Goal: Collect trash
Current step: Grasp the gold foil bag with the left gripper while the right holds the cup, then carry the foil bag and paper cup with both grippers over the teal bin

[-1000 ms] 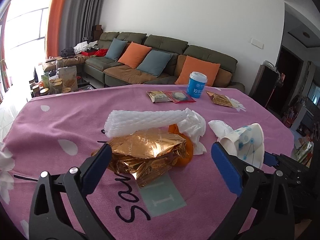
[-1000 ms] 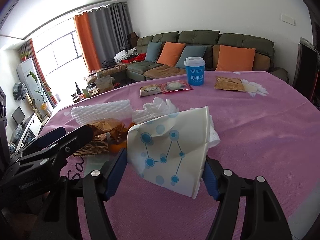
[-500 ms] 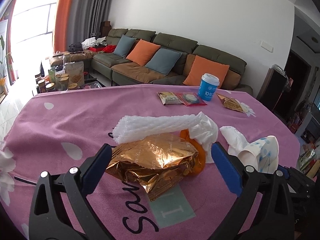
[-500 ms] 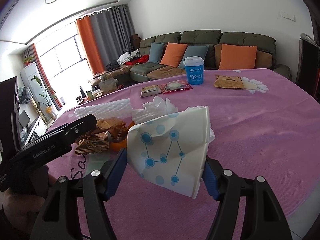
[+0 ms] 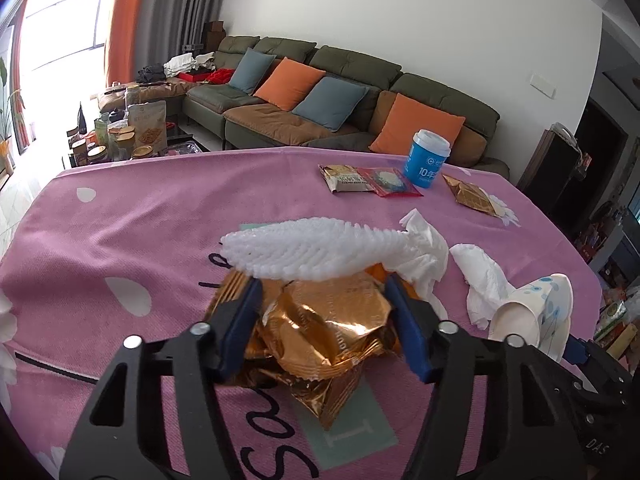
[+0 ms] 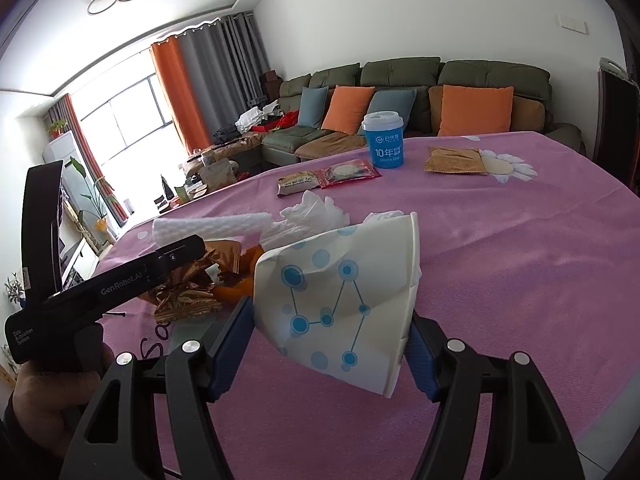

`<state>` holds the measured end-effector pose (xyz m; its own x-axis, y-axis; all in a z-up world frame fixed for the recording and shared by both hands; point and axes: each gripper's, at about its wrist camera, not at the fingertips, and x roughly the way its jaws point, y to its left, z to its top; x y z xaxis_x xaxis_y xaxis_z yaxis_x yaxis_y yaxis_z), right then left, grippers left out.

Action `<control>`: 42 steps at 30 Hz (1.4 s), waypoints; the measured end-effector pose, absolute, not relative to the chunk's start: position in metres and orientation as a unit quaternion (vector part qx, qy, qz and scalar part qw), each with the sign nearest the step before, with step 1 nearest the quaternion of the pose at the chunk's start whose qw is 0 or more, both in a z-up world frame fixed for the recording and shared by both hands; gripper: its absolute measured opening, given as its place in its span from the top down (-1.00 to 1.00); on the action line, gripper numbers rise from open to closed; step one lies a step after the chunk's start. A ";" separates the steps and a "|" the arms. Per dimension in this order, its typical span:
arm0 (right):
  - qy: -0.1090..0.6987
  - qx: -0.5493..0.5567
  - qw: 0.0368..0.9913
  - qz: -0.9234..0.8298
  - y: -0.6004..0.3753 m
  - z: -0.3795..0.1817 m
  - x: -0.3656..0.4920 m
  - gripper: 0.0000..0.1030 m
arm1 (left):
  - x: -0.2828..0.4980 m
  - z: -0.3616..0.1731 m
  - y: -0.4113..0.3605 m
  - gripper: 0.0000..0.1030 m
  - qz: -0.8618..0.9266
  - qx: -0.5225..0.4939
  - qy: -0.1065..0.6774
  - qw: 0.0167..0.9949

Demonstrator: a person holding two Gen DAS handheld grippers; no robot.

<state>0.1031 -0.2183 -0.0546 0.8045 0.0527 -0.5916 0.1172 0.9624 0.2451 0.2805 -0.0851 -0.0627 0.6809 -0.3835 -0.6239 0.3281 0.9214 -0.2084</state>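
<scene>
Pinching a crinkled gold foil bag (image 5: 324, 320), the left gripper (image 5: 320, 328); the right gripper (image 6: 332, 336) squeezes a flattened paper cup (image 6: 340, 300).

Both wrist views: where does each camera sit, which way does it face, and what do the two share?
Left wrist: rides the left gripper, looking along its fingers across the pink table to the sofa; blue pads flank the gold foil bag.
Right wrist: rides the right gripper, facing the same sofa; its pads clamp the crushed paper cup; the left gripper body and the person's hand show at left.
Shared: foil bag, white foam sheet, tissues, blue cup.
</scene>
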 end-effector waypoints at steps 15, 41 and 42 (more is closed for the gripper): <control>0.302 0.137 0.943 -0.013 -0.218 -0.051 0.098 -0.30 | 0.281 -0.062 -0.088 0.60 -0.219 -0.066 0.365 0.903; 0.284 0.121 0.951 -0.005 -0.205 -0.036 0.088 -0.30 | 0.241 -0.029 -0.037 0.67 -0.293 -0.176 0.365 0.866; 0.283 0.120 0.952 -0.004 -0.204 -0.034 0.088 -0.30 | 0.238 -0.026 -0.035 0.67 -0.294 -0.175 0.362 0.867</control>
